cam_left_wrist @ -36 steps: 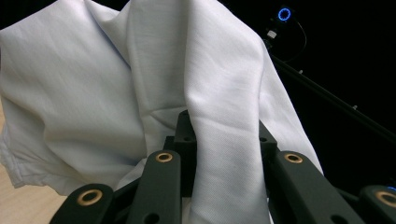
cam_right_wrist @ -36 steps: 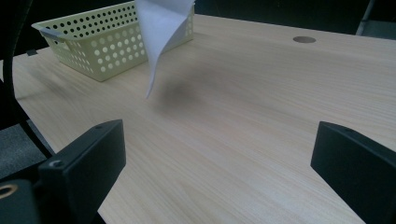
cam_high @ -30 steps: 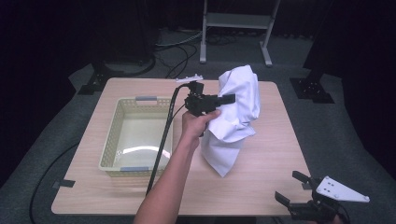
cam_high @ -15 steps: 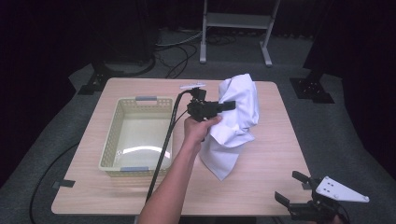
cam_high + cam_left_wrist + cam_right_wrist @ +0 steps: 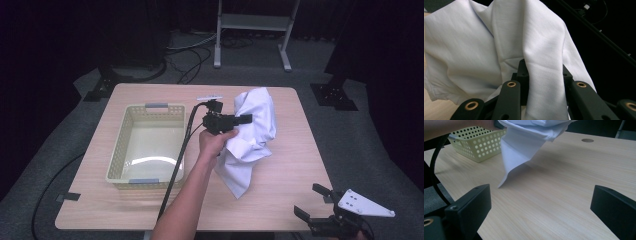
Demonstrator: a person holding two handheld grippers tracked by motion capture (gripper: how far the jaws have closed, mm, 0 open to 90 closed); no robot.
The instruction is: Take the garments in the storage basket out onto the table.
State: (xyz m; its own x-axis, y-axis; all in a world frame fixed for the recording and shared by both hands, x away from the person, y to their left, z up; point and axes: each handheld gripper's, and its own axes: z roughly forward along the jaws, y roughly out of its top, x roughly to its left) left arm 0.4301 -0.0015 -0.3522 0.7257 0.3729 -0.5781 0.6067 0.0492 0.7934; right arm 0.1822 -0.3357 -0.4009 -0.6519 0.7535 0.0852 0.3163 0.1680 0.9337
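Since the earlier frames the left tool (image 5: 244, 119) has sunk a little and carried the white cloth (image 5: 252, 135) lower, so that more of its hanging corner now drapes toward the tabletop (image 5: 295, 165). That tool's jaws are clamped on a fold of the cloth, which runs up between them in the left gripper view and spills over both sides. The cloth hangs above the middle of the tabletop, to the right of the yellow basket (image 5: 120, 150), its lowest point at or just above the wood. The right tool (image 5: 311, 204) waits at the near right edge with its jaws spread wide and nothing between them. The pinch takes only one fold, so the thin, smooth weave could probably slide out under its own weight, or the trailing corner could drag and bunch on the tabletop if it is swung toward the basket. The cloth is soft, limp and creased; the basket is stiff perforated plastic with grey handles; the tabletop is pale wood grain.
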